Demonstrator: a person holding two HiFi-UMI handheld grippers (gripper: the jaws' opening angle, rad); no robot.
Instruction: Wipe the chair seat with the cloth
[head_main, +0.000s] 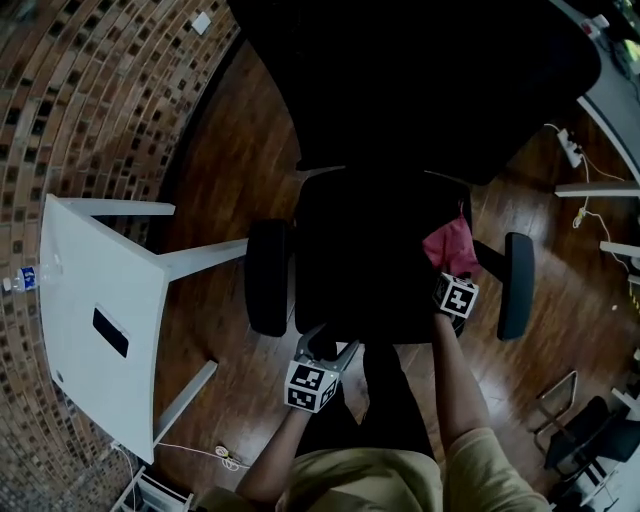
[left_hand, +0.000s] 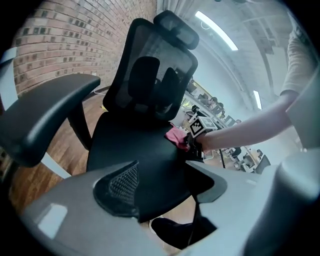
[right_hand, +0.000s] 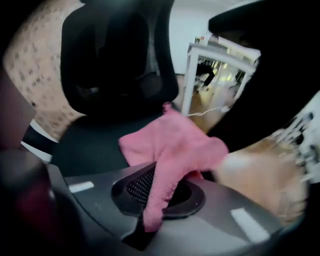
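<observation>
The black chair seat (head_main: 365, 262) lies straight below me. A pink cloth (head_main: 451, 244) rests on its right side, and my right gripper (head_main: 450, 272) is shut on the cloth's near end. In the right gripper view the cloth (right_hand: 176, 144) spreads over the seat (right_hand: 90, 145), with one fold pinched between the jaws of the right gripper (right_hand: 152, 202). My left gripper (head_main: 326, 347) hangs at the seat's front edge. Its jaws stand open in the left gripper view, where the left gripper (left_hand: 165, 200) has the seat edge (left_hand: 150, 170) in front of it. That view also shows the cloth (left_hand: 176, 136).
Black armrests (head_main: 268, 277) (head_main: 517, 285) flank the seat, and the mesh backrest (head_main: 420, 80) rises behind it. A white table (head_main: 100, 320) stands at the left beside a brick wall (head_main: 90, 100). A power strip with cables (head_main: 570, 146) lies on the wooden floor at the right.
</observation>
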